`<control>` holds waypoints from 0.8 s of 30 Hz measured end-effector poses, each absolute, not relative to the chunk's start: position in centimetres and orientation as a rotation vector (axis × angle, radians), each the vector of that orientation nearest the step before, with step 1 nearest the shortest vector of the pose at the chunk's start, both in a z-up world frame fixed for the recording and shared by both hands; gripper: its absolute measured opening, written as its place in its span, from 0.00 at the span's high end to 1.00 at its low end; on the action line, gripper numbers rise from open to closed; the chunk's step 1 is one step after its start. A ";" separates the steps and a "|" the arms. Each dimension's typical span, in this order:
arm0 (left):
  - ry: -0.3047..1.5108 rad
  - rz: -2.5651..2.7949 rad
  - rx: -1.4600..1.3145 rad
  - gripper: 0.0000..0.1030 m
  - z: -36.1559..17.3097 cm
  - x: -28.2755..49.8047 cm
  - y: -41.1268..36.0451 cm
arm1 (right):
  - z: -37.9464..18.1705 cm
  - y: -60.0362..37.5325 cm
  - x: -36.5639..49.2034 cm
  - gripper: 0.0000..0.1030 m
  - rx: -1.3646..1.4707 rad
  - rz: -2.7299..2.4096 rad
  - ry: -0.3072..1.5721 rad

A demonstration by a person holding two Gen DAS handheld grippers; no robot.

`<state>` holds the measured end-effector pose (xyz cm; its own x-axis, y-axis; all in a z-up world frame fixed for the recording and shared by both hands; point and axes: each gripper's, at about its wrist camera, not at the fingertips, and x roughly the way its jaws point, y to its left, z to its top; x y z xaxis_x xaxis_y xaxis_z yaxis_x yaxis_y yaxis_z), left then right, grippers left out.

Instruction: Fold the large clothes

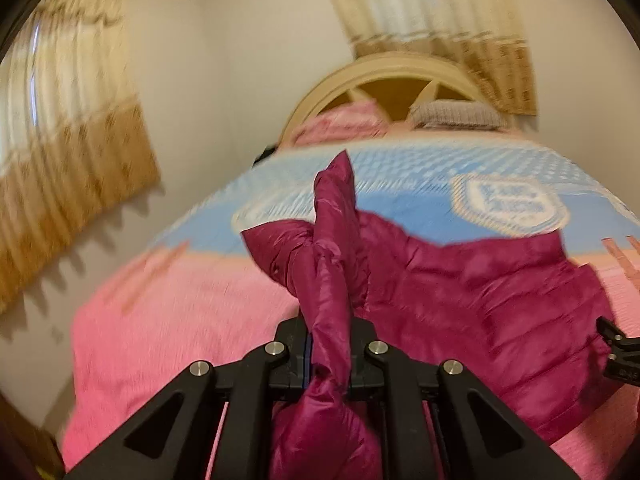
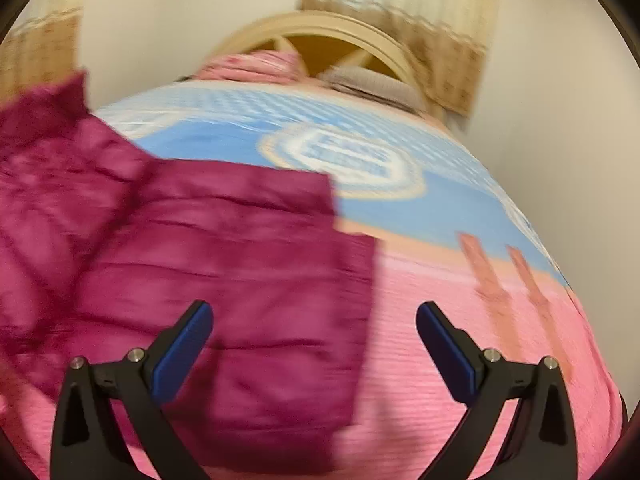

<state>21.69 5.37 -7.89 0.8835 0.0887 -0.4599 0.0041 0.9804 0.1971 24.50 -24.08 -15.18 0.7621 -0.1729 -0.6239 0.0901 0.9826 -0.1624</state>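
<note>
Left gripper (image 1: 329, 354) clamped narrow on a twisted sleeve of the magenta jacket (image 1: 460, 280), lifted off the bed (image 1: 180, 320). Right gripper (image 2: 314, 344) gaping wide, holding nothing, above the jacket's flat body. Probably light, puffy, slick; best pinched at hem or seam. Beyond, 2 pillows (image 1: 456, 114).

The jacket (image 2: 224, 264) lay on the bed (image 2: 460, 360), toward its near left part, with the bedspread's bare stretch to its right and beyond it. A fold of the jacket ran up between the left tongs (image 1: 329, 354). The right tongs (image 2: 314, 344) hung over the jacket's near right edge. At the far end, two pillows (image 1: 456, 114) lay before the headboard (image 1: 384, 68), with curtains (image 1: 436, 12) behind it.
</note>
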 end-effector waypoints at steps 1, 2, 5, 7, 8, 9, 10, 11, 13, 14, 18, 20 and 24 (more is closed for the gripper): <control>0.467 0.031 0.215 0.90 -7.3 21.7 4.1 | -15.5 -25.1 24.8 0.00 -0.118 -0.167 0.703; 0.451 0.019 0.232 0.90 -6.9 21.7 2.9 | -15.6 -25.8 25.2 0.00 -0.121 -0.184 0.717; 0.406 -0.028 0.298 0.90 -6.0 21.7 -1.3 | -16.3 -29.3 25.3 0.00 -0.102 -0.247 0.742; 0.378 -0.063 0.345 0.90 -6.0 21.5 -4.1 | -16.4 -31.2 25.0 0.00 -0.085 -0.286 0.750; 0.369 -0.078 0.370 0.90 -6.2 21.5 -5.7 | -16.4 -32.3 24.6 0.00 -0.078 -0.303 0.753; 0.365 -0.098 0.391 0.90 -6.5 21.5 -7.3 | -16.3 -33.0 24.4 0.00 -0.072 -0.314 0.754; 0.362 -0.117 0.407 0.90 -6.8 21.5 -8.6 | -16.4 -33.8 24.0 0.00 -0.065 -0.331 0.754; 0.360 -0.138 0.432 0.90 -7.4 21.4 -10.2 | -16.6 -34.8 23.7 0.00 -0.053 -0.350 0.755; 0.360 -0.171 0.481 0.90 -8.7 21.0 -12.8 | -16.9 -35.8 23.0 0.00 -0.043 -0.370 0.763; 0.368 -0.191 0.507 0.90 -9.7 21.0 -14.2 | -17.1 -36.4 22.7 0.00 -0.035 -0.382 0.767; 0.395 -0.260 0.631 0.90 -14.0 20.4 -18.4 | -17.6 -38.0 22.1 0.00 -0.007 -0.409 0.781; 0.411 -0.281 0.682 0.90 -16.0 20.1 -19.6 | -18.0 -38.6 21.9 0.00 0.007 -0.415 0.786; 0.391 -0.281 0.766 0.86 -18.3 19.3 -20.9 | -18.4 -39.0 21.5 0.00 0.018 -0.411 0.794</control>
<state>19.35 -20.87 -18.31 0.8916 -0.1045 -0.4406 0.3843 0.6893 0.6141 21.52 -39.01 -18.38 0.6261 -0.3519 -0.6958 0.3656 0.9207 -0.1367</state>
